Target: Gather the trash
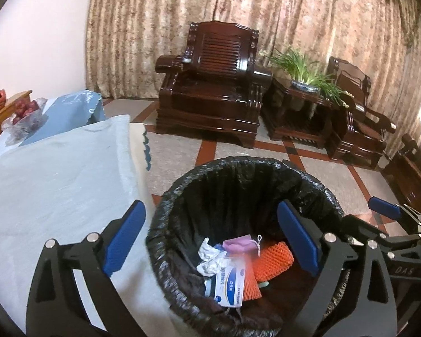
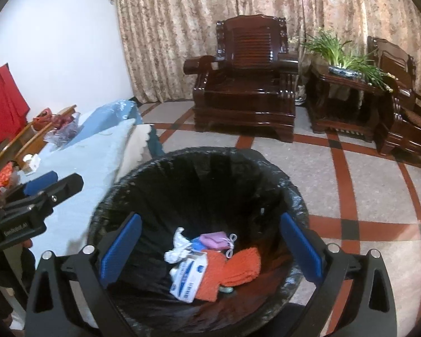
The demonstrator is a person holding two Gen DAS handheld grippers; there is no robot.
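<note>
Both grippers, L [image 1: 210, 238] & R [image 2: 210, 247], jaws wide, empty, above the bin [image 2: 126, 185]; medicine box [image 2: 186, 278], orange foam net [image 2: 233, 266], crumpled tissue [image 2: 178, 248] inside it.

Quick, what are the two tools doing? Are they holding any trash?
Left tool: open, holding nothing, over the bin.
Right tool: open, holding nothing, over the same bin.

The left claw [image 1: 210, 241] gapes empty above the black-lined bin [image 1: 165, 219], where a white box [image 1: 230, 286] and orange mesh [image 1: 269, 261] lie.
</note>
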